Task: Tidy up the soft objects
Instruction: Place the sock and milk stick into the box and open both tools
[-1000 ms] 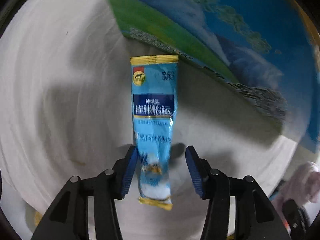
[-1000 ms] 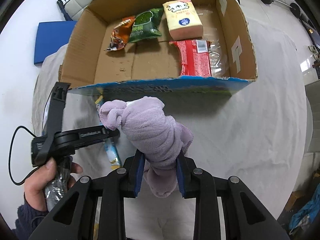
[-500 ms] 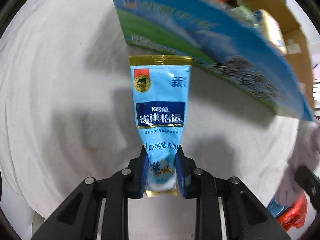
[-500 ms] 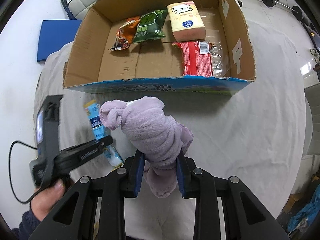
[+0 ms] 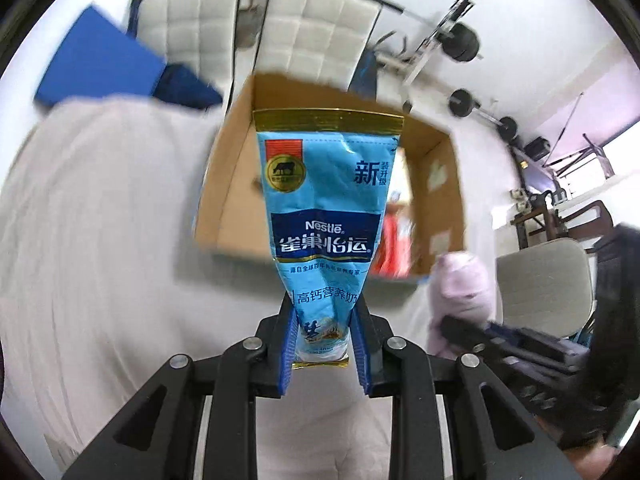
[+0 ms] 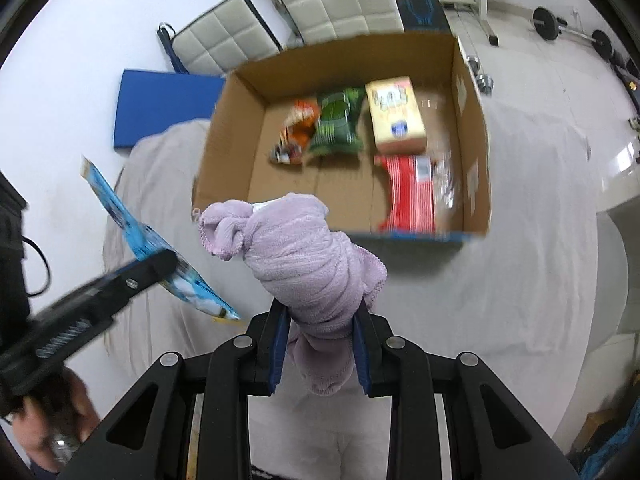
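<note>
Now both fingers loaded: left gripper [image 5: 322, 340] pinches upright sachet [image 5: 326, 216], right gripper [image 6: 320, 348] clamps purple towel [image 6: 304, 256]; box [image 6: 228, 132] ahead, towel nearer.

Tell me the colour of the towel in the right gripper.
Pale lilac; the towel shows best in the right wrist view.

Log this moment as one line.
left hand-held gripper: holds blue sachet | right hand-held gripper: holds purple towel | cardboard box: four packs inside
</note>
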